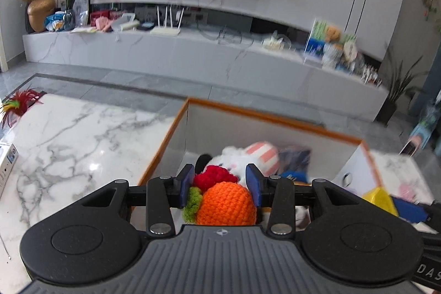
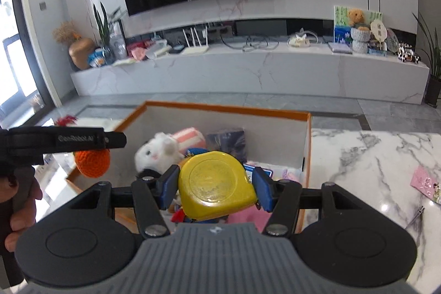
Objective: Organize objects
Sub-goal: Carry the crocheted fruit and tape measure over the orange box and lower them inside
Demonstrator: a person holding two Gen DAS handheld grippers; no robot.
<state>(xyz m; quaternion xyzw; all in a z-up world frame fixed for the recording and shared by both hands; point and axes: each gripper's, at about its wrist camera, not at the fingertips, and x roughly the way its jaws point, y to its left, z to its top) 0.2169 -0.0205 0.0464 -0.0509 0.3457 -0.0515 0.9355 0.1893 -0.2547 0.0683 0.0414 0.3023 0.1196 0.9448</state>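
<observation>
Left wrist view: my left gripper (image 1: 219,185) clenched on crochet fruit (image 1: 224,201), held over box (image 1: 248,112) near its left rim. Drop-off step, I judge; next move: unclench over plush rabbit (image 1: 237,159).

Right wrist view: my right gripper (image 2: 215,185) grasping tape measure (image 2: 216,185), level above near edge of box, aimed forward. Same release needed, clear of left gripper.

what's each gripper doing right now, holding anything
Left gripper: shut on the crocheted orange toy.
Right gripper: shut on the yellow tape measure.
</observation>
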